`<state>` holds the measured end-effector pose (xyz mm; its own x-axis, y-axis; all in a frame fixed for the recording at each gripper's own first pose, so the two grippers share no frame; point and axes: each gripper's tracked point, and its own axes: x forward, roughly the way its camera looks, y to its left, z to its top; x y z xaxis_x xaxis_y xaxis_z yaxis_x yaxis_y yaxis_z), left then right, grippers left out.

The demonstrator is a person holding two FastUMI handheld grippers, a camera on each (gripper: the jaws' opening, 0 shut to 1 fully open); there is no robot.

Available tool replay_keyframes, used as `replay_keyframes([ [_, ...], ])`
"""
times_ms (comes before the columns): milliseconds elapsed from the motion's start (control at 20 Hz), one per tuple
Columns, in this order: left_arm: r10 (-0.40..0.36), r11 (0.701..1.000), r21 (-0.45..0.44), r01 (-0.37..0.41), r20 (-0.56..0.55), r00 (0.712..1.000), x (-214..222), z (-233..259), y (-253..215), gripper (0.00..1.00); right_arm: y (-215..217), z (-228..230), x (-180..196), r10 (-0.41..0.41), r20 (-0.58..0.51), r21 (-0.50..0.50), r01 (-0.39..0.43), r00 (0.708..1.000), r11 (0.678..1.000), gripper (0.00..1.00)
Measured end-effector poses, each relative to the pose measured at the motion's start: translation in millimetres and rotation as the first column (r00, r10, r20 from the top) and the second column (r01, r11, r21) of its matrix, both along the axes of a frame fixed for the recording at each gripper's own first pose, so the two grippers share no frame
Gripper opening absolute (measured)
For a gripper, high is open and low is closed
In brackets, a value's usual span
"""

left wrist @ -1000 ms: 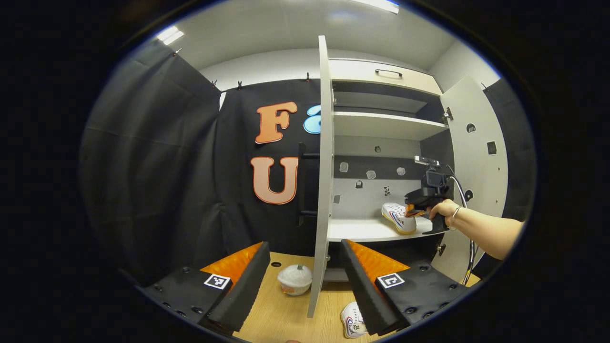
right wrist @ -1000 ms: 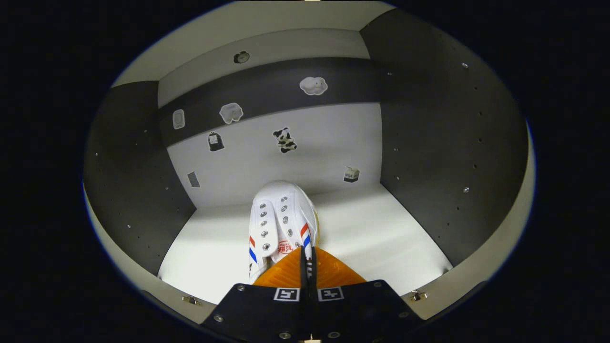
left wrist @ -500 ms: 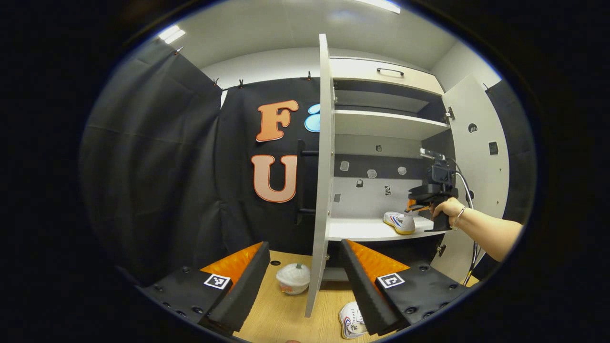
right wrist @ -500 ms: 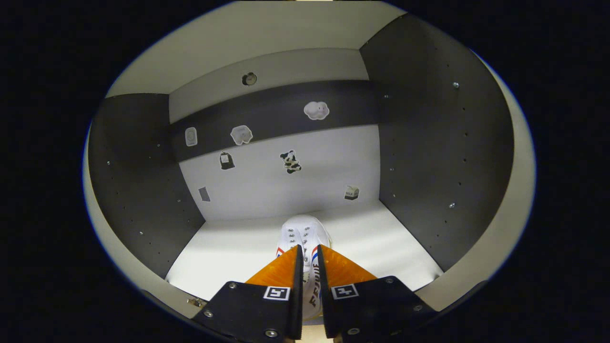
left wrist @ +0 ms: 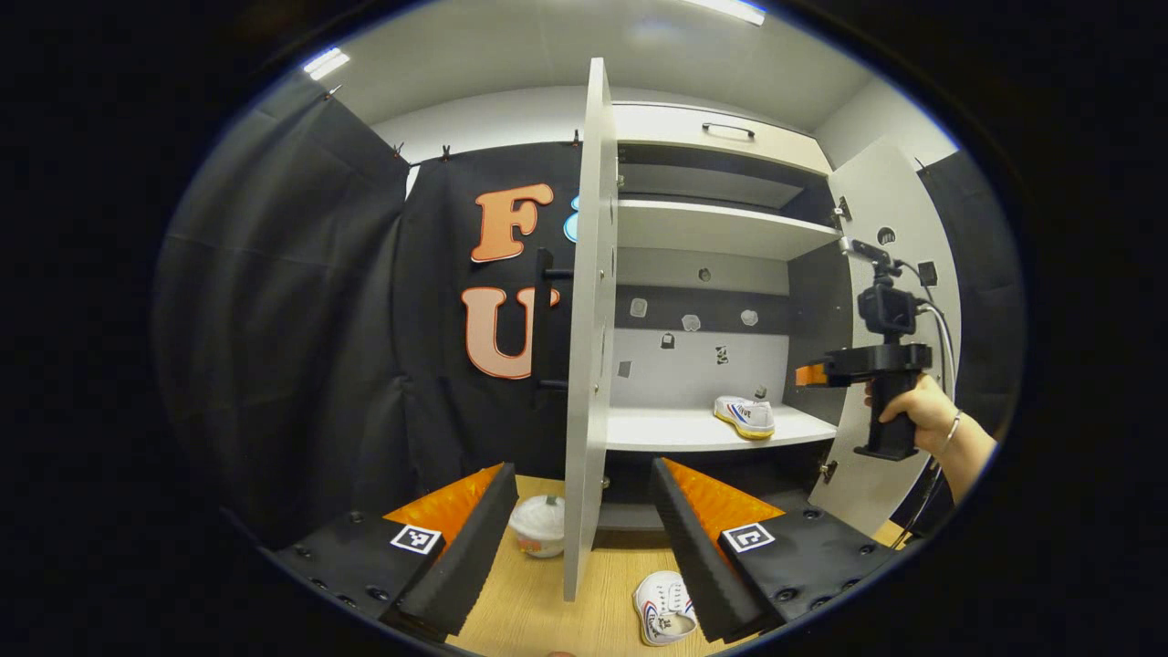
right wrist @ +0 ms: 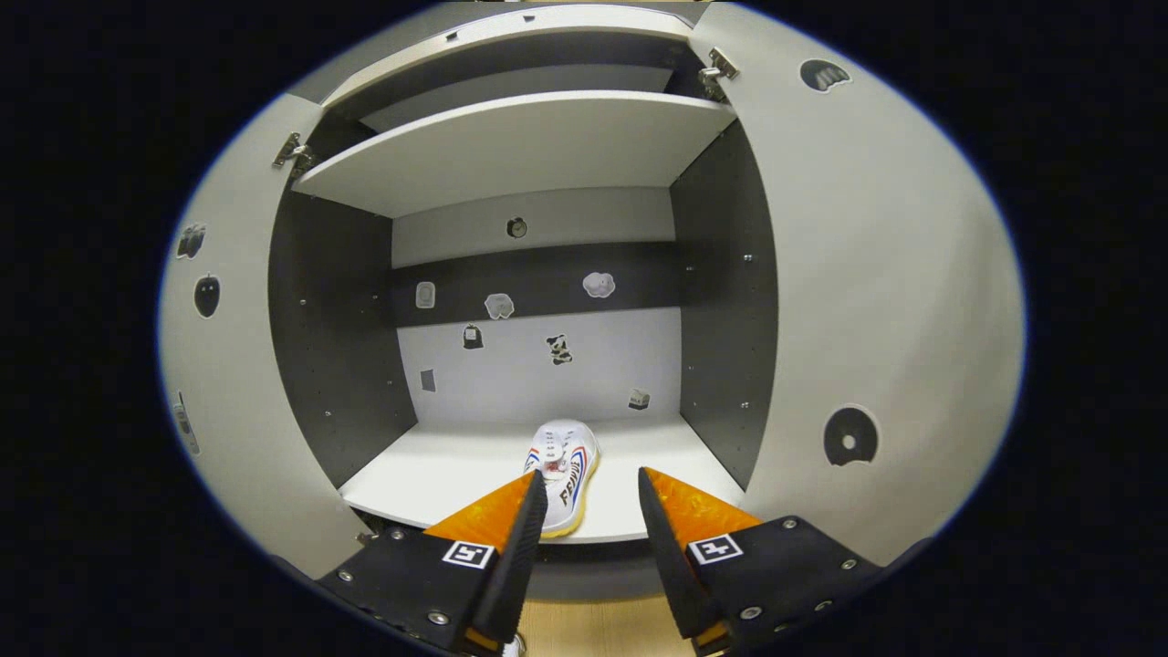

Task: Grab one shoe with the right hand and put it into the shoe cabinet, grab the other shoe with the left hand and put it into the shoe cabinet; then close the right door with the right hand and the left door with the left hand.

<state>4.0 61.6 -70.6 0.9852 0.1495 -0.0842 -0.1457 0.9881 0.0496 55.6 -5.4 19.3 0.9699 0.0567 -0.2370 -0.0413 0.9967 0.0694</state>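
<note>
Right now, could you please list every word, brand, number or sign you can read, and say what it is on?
White canvas shoe on the cabinet shelf: dark lettering along its side, too blurred to quote.
White canvas shoe on the wooden floor: a coloured mark, too small to read.
Small stickers on the cabinet's back panel: pictures, no legible words.
Nothing else legible.

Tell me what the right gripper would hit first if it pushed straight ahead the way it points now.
Probably the shoe on the cabinet shelf. The right gripper is open and aimed at it, with the shoe showing between its fingers. If it travels higher, it would pass over and meet the back wall; depth is unclear.
</note>
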Motion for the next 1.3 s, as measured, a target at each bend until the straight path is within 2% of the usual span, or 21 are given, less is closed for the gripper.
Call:
replay_keyframes([
  [150,-0.007,1.000,0.000,0.007,-0.007,1.000,-1.9,-6.1,-4.6,0.96,-10.5,18.6,-37.5,0.005,0.062,-0.030,-0.003,0.998,1.000,0.71],
  [350,-0.031,0.999,-0.012,0.030,-0.031,0.999,0.9,-20.6,-16.0,0.96,-23.2,36.5,-82.7,0.018,0.106,-0.042,-0.014,0.994,0.999,0.76],
  [650,-0.059,0.998,0.001,0.059,-0.108,0.992,14.5,-72.9,-32.3,0.98,-48.9,42.1,-139.8,-0.019,0.135,-0.037,0.024,0.991,0.999,0.87],
  [850,-0.063,0.997,0.026,0.070,-0.194,0.979,23.5,-126.5,-40.8,0.96,-53.5,34.7,-159.7,0.001,0.147,-0.054,0.007,0.989,0.998,0.92],
  [1200,-0.102,0.995,-0.031,0.097,-0.342,0.934,38.4,-216.5,-55.0,0.96,-76.2,12.6,-180.4,-0.039,0.116,-0.082,0.048,0.993,0.995,0.92],
  [1300,-0.085,0.996,-0.009,0.088,-0.376,0.923,43.6,-241.6,-49.6,0.97,-81.0,7.5,-185.2,-0.049,0.105,-0.078,0.057,0.993,0.995,0.92],
])
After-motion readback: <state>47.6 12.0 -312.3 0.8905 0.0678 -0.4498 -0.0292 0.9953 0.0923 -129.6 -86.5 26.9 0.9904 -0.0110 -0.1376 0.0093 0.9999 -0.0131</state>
